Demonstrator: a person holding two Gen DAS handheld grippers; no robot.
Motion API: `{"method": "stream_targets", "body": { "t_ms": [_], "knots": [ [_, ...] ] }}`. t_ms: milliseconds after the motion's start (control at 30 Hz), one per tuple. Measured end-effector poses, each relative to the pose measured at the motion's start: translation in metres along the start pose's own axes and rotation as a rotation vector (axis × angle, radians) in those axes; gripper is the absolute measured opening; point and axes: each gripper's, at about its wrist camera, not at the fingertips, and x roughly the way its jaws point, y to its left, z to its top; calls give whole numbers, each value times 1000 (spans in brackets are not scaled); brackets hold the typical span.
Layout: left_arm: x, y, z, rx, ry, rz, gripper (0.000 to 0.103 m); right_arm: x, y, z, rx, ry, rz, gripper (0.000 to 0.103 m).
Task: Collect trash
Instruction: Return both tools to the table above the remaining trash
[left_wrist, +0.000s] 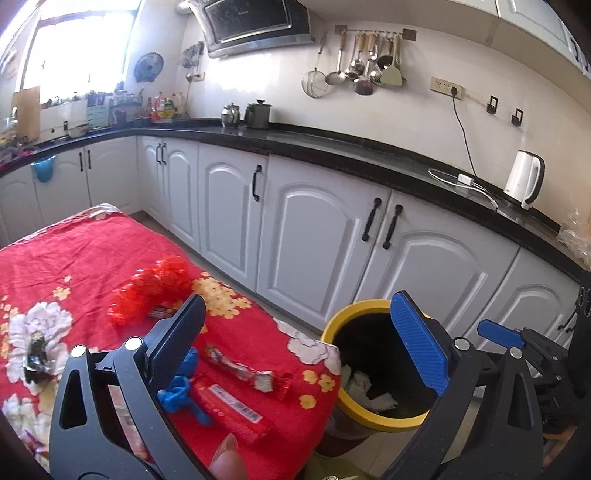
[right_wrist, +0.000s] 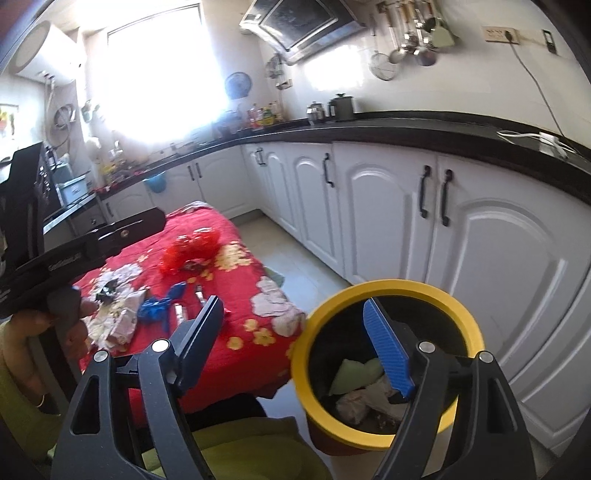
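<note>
Both the left gripper (left_wrist: 303, 332) and right gripper (right_wrist: 295, 339) are spread wide, empty; the right one is above the yellow-rimmed black plastic bin (right_wrist: 384, 288) containing crumpled paper.

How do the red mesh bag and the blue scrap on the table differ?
The red mesh bag is puffy, see-through netting; the blue scrap is opaque and twisted flat. The mesh bag looks bigger and lies farther back on the red floral cloth; the blue scrap lies near the front, beside a red wrapper. Both rest on the cloth, ungripped, outside the yellow-rimmed bin.
</note>
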Motion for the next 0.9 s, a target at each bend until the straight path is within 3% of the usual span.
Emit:
{"method": "stream_targets", "body": {
  "t_ms": [567, 900],
  "knots": [
    [-23, 72, 5, -104, -52, 123, 92, 30, 65, 11, -128, 48, 97, 76],
    [-21, 111, 5, -152, -38, 181, 92, 72, 93, 13, -205, 116, 141, 76]
  ]
}}
